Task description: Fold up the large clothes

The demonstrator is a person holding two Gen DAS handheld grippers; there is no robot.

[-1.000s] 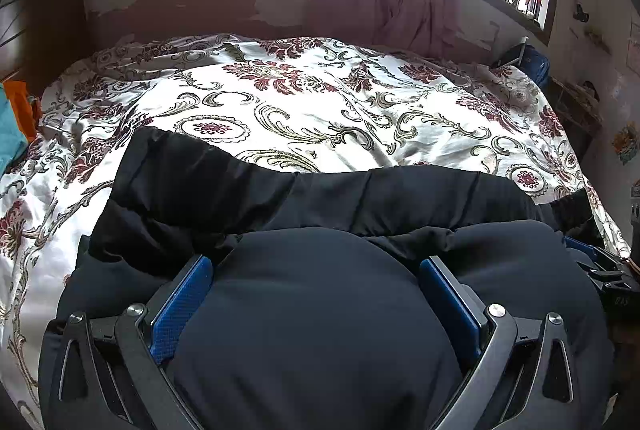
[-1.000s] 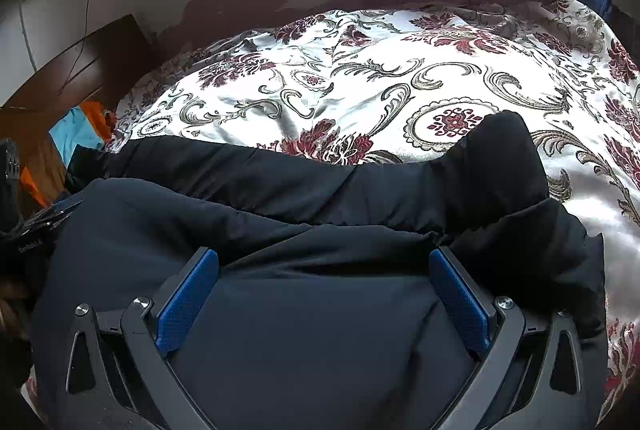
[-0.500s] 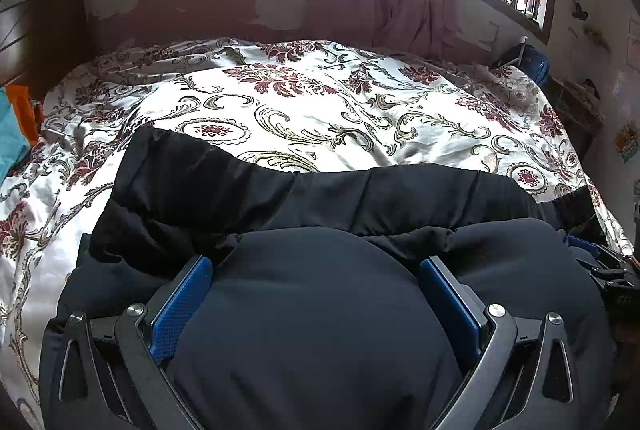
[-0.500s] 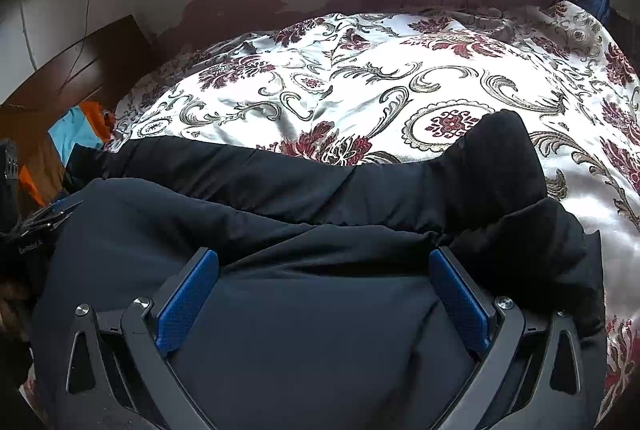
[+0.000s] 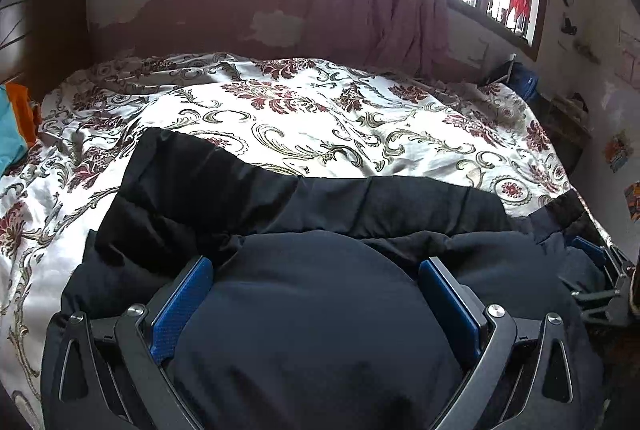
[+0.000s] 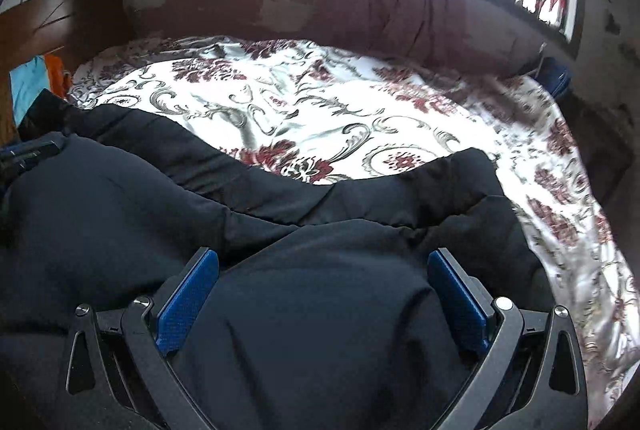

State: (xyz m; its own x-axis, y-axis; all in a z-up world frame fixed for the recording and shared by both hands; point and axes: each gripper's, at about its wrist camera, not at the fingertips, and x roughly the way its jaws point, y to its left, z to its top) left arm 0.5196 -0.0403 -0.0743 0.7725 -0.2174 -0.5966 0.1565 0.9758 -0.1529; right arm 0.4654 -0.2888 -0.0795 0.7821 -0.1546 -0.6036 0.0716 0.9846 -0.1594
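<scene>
A large dark navy garment (image 5: pixel 312 310) lies across the near side of a bed with a floral cover (image 5: pixel 300 117). A folded layer bulges up between the blue pads of my left gripper (image 5: pixel 316 266), which is open and low over the cloth. My right gripper (image 6: pixel 323 258) is open too, its pads (image 6: pixel 188 294) wide on either side of a bulge of the same garment (image 6: pixel 320 310). A black band of the garment (image 6: pixel 360 193) stretches across the bed beyond both grippers. The right gripper's tip shows at the right edge of the left wrist view (image 5: pixel 600 262).
A dark wooden headboard (image 6: pixel 60 25) with turquoise and orange cloth (image 6: pixel 36 81) stands at the left. Mauve curtains (image 5: pixel 380 9) hang at bright windows on the far wall. A blue object (image 5: pixel 520 77) sits beyond the bed's far right corner.
The right gripper has lifted and tilted up, so its view now blurs and shows more wall and window. The left gripper has hardly moved. Both stay open.
</scene>
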